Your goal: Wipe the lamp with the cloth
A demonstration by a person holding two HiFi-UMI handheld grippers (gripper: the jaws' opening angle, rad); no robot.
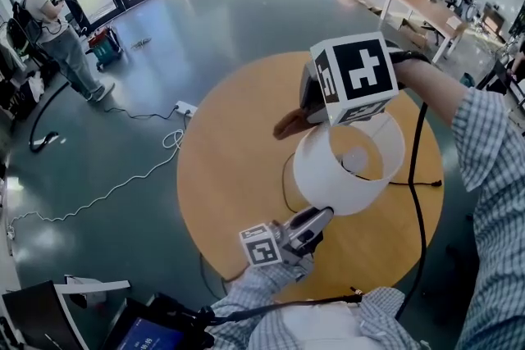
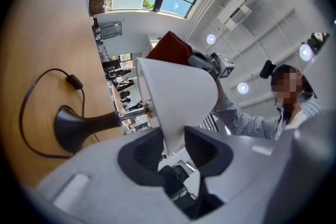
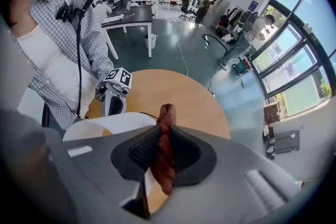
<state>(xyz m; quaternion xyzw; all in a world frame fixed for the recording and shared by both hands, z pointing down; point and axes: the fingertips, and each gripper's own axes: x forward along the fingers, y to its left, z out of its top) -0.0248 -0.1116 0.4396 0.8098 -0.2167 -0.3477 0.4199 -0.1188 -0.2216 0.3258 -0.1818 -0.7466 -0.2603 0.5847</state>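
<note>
Reaching in over the near edge of the round wooden table [image 1: 230, 176], your left gripper [image 1: 320, 216] has its jaws clamped on the near rim of the lamp's white shade [image 1: 328, 168]; the left gripper view shows the thin wall of the shade [image 2: 176, 97] pinched between the two dark pads [image 2: 148, 150]. The lamp stands near the middle of the table, a little toward its right edge, with its dark flared base [image 2: 71, 128] on the wood and a thin black cord [image 2: 31, 107] looping round the base. Further right and over the far rim of the shade, your right gripper [image 1: 308, 115] points steeply down, its marker cube [image 1: 357, 74] facing up at you. Its jaws are closed tight on the rust-brown cloth [image 1: 289, 125], which the right gripper view shows as a bunched fold [image 3: 164, 165] squeezed between the pads and sticking out past their tips. The cloth hangs just beside the outer far-left side of the shade; you cannot tell from these views whether it is touching the shade.
</note>
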